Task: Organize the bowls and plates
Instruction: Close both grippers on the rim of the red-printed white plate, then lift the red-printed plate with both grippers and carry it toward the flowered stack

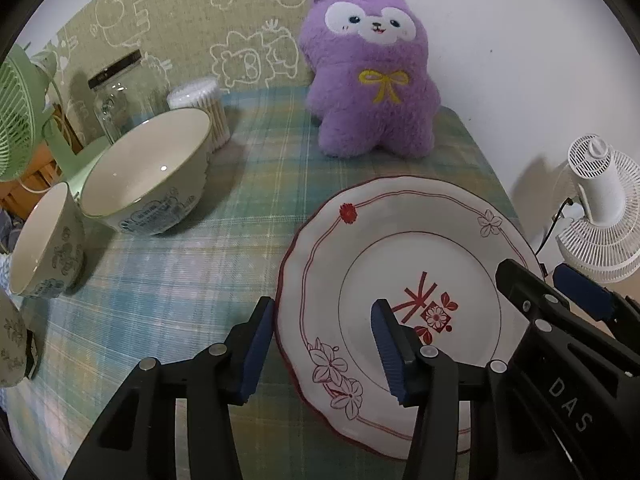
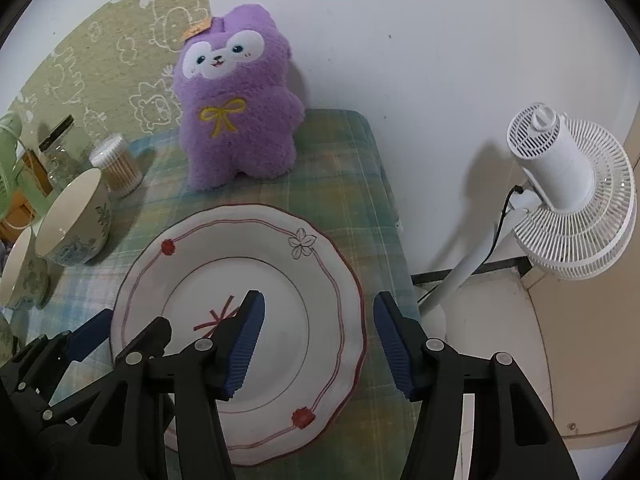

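While both straddle its scalloped rim unclamped, left gripper (image 1: 324,344) and right gripper (image 2: 320,344) stand spread over glossy ceramic plate (image 1: 392,240), empty, on plaid cloth (image 1: 168,300). Two round bowls (image 1: 148,172), empty, sit left; fuzzy purple plush (image 1: 372,80) behind.

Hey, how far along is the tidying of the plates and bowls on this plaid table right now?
Nothing looks stacked yet. The white plate with red floral trim lies flat on the plaid tablecloth. In hand: the left gripper and right gripper straddle opposite rims, open, not gripping. Left: the large cream bowl and smaller cream bowl sit tilted, side by side, unsorted.
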`<action>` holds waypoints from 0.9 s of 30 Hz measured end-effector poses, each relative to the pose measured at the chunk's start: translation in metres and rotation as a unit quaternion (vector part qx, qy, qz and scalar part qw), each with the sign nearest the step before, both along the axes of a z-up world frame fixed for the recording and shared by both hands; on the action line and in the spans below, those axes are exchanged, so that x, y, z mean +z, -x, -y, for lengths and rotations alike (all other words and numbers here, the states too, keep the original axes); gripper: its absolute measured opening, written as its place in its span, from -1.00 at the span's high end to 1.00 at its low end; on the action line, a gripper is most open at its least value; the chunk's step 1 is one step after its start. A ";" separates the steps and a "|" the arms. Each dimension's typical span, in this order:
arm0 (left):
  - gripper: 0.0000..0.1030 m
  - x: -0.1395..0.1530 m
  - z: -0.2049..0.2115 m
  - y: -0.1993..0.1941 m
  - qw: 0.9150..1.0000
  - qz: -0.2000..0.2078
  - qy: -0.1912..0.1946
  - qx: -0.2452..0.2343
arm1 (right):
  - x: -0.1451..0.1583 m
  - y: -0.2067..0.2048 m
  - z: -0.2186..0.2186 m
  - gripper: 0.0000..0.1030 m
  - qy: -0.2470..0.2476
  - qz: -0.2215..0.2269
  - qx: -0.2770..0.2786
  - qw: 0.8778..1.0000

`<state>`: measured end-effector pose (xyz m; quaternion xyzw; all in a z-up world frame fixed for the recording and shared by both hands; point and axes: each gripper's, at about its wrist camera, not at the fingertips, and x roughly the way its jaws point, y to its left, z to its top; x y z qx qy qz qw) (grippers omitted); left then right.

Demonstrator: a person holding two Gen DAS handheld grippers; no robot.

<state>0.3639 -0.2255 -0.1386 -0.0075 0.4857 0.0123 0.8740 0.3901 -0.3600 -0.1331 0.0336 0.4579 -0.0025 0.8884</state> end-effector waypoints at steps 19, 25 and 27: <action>0.15 -0.011 -0.002 -0.020 1.000 -0.011 -0.010 -0.025 | -0.022 -0.011 -0.002 0.05 0.002 -0.025 0.000 1.000; 0.20 -0.013 -0.003 -0.022 0.999 -0.017 -0.011 -0.026 | -0.024 -0.013 0.000 0.22 0.017 -0.026 -0.002 1.000; 0.20 -0.013 -0.003 -0.021 0.999 -0.016 -0.013 -0.029 | -0.025 -0.014 0.000 0.27 0.022 -0.028 -0.003 0.999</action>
